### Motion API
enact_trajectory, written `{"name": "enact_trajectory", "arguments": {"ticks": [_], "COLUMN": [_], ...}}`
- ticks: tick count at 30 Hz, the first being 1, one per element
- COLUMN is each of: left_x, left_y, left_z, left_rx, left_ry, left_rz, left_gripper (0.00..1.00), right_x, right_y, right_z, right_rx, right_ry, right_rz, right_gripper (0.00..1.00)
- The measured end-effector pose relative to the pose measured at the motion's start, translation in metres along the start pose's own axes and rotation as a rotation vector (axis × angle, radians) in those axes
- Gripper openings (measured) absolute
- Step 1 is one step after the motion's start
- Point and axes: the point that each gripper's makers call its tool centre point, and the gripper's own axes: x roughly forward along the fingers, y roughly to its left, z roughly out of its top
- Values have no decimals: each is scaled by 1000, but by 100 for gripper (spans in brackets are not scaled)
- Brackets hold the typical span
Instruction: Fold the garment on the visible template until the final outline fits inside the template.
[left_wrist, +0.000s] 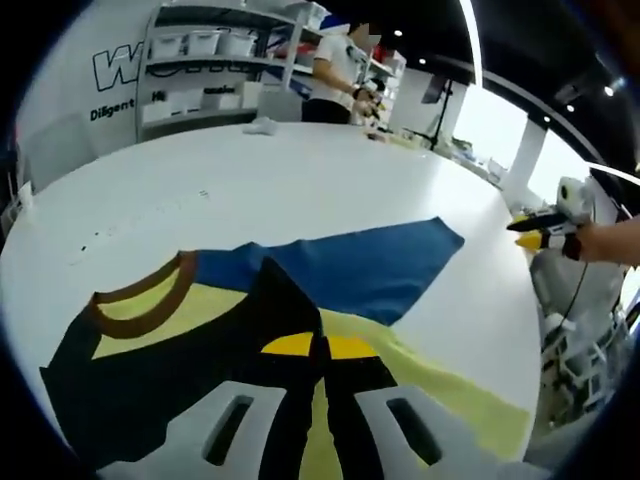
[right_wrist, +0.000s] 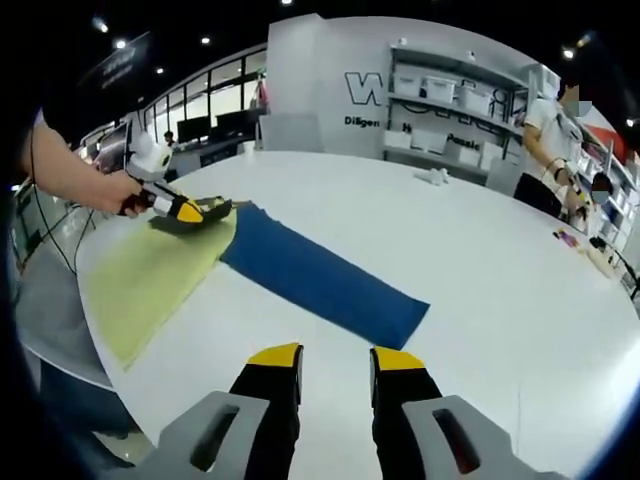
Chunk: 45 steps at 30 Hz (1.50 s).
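Fingers of the left gripper (left_wrist: 320, 348) are pressed together on the garment (left_wrist: 370, 265), pinching its yellow and black cloth near the brown collar (left_wrist: 140, 305). Fingers of the right gripper (right_wrist: 335, 362) stand apart with nothing between them, hovering over bare white surface (right_wrist: 480, 270) near its edge. Across the surface, the garment lies flat, its blue sleeve stretched toward the middle and its yellow body toward the edge. A person (right_wrist: 550, 135) stands by shelves (right_wrist: 450, 100) beyond the far edge.
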Motion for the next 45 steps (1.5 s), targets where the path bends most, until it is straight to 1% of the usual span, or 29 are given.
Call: {"name": "enact_trajectory", "arguments": {"ticks": [7,11,15,18,21,25,30,38,45], "left_x": [7,8,4,1,-4,-16,-38,-67,-88], "left_y": [-8,-14,-22,-24,-23,-13,-3,5,10], "left_z": [-8,-7,-6,-8,-11,-11,-9,-6,-2], "left_rx": [-1,-9,-13,-14,-16,-26,-27,-27,-32], "left_ry": [17,13,4,8,13,5,-14,-57,-97], "left_rz": [-21,-40,-66,-74,-79,-64,-50,-33,-19], "left_gripper": [2,4,7,11,12,11,11,13,16], "right_x": [1,4,10,14,18,24,30,37,45], "right_y": [-1,2,5,9,11,12,12,13,11], "right_z": [-1,1,4,8,10,12,12,13,8], "right_rx": [-4,-8,-10,-13,-17,-13,22,40,81], "right_ry": [4,4,1,-1,-3,-4,0,12,32], "right_rz": [2,9,16,25,32,36,28,15,7], "right_gripper": [21,21,22,22,22,22,22,22,21]}}
